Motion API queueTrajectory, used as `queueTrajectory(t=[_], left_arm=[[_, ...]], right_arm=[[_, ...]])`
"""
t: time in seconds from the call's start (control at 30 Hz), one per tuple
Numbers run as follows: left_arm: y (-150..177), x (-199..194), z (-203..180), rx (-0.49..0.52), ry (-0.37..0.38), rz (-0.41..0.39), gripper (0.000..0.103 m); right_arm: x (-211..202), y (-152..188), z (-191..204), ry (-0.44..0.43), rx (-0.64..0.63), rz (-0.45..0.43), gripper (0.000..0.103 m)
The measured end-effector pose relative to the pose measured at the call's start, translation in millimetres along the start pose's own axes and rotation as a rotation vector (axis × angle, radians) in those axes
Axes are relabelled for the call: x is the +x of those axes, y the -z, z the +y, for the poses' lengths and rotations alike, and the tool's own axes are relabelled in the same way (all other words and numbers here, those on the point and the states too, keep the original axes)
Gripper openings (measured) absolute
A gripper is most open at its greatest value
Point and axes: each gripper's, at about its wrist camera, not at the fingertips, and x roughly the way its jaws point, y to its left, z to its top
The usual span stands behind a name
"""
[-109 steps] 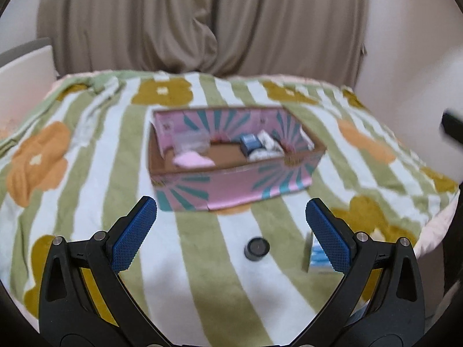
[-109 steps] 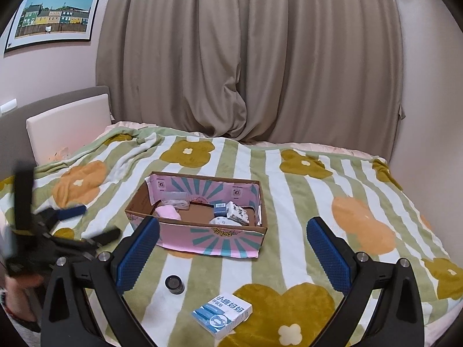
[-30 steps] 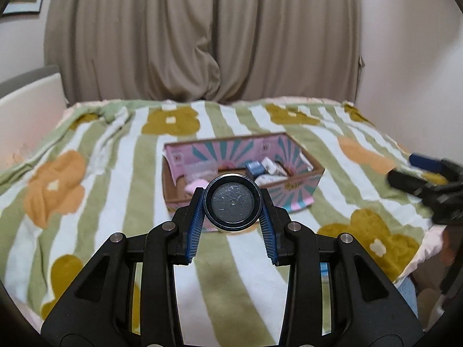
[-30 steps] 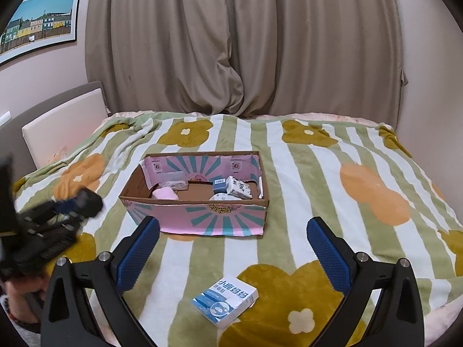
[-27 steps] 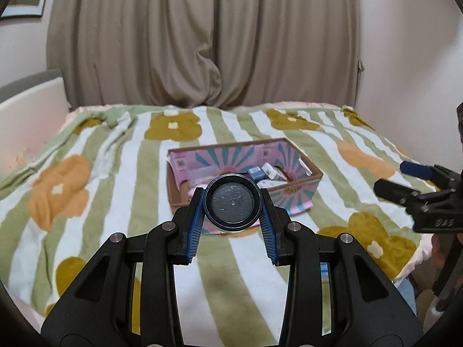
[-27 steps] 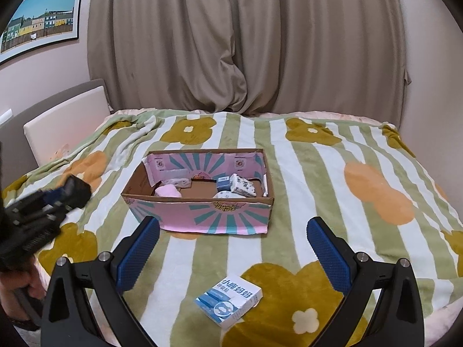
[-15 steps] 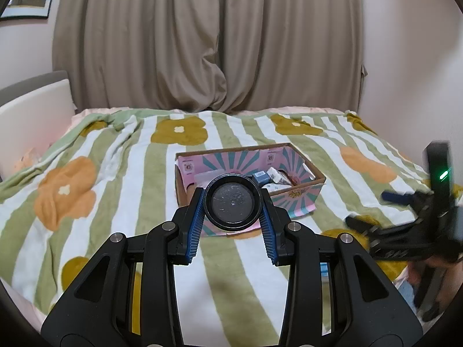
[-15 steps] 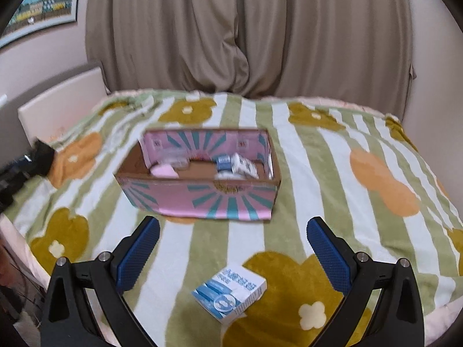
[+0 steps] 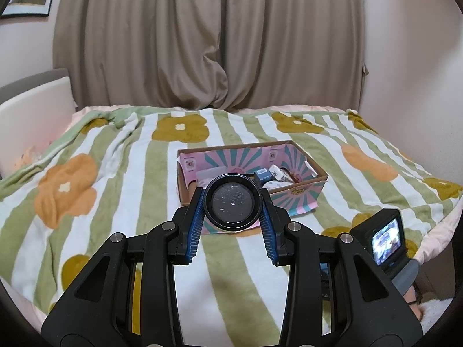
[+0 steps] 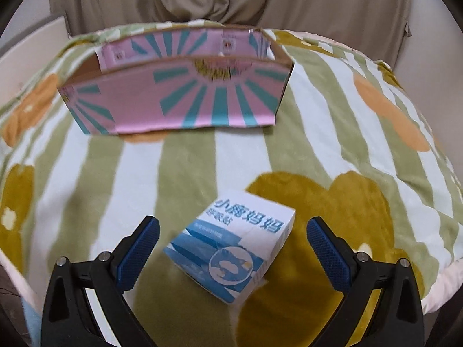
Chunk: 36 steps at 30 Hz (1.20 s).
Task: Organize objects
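My left gripper point(image 9: 232, 202) is shut on a small round black jar point(image 9: 233, 201), held up above the bed, in front of the pink and teal cardboard box point(image 9: 301, 193). The box holds several small items. My right gripper point(image 10: 231, 243) is open, low over the blanket, with a white and blue carton point(image 10: 231, 245) lying between its fingers point(image 10: 139, 243). The fingers stand apart from the carton. The box also shows in the right wrist view point(image 10: 179, 98), just beyond the carton.
A striped floral blanket point(image 9: 121, 179) covers the bed. Beige curtains point(image 9: 202, 43) hang behind it. A white headboard point(image 9: 31, 115) stands at the left. The bed's edge point(image 9: 439, 222) drops off at the right, where the right gripper's camera unit point(image 9: 382, 237) shows.
My left gripper has picked the black jar off the blanket and lifted it. My right gripper has dropped down and forward so the carton now lies between its open fingers.
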Motion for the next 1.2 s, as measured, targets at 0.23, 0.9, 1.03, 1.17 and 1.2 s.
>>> queueTrajectory(t=[0.23, 0.9, 1.03, 1.17, 1.2], left_arm=[[3.6, 2.2, 5.0, -0.014, -0.003, 0.007, 0.033], [6.0, 3.2, 15.0, -0.034, 0.0, 0.013, 0.033], [6.5, 2.5, 14.8, -0.035, 0.002, 0.015, 0.033], [6.1, 0.7, 15.7, -0.037, 0.005, 0.013, 0.033], [6.1, 0.0, 15.7, -0.038, 0.005, 0.012, 0.033]], right_arm=[[21.1, 8.4, 8.9, 0.078, -0.046, 0.028, 0.101], [30.5, 5.7, -8.7, 0.009, 0.0, 0.043, 0.078], [25.8, 3.9, -13.4, -0.025, 0.023, 0.028, 0.076], [18.9, 0.5, -19.2, -0.068, 0.05, 0.006, 0.073], [17.0, 0.2, -20.0, -0.077, 0.055, 0.001, 0.072]])
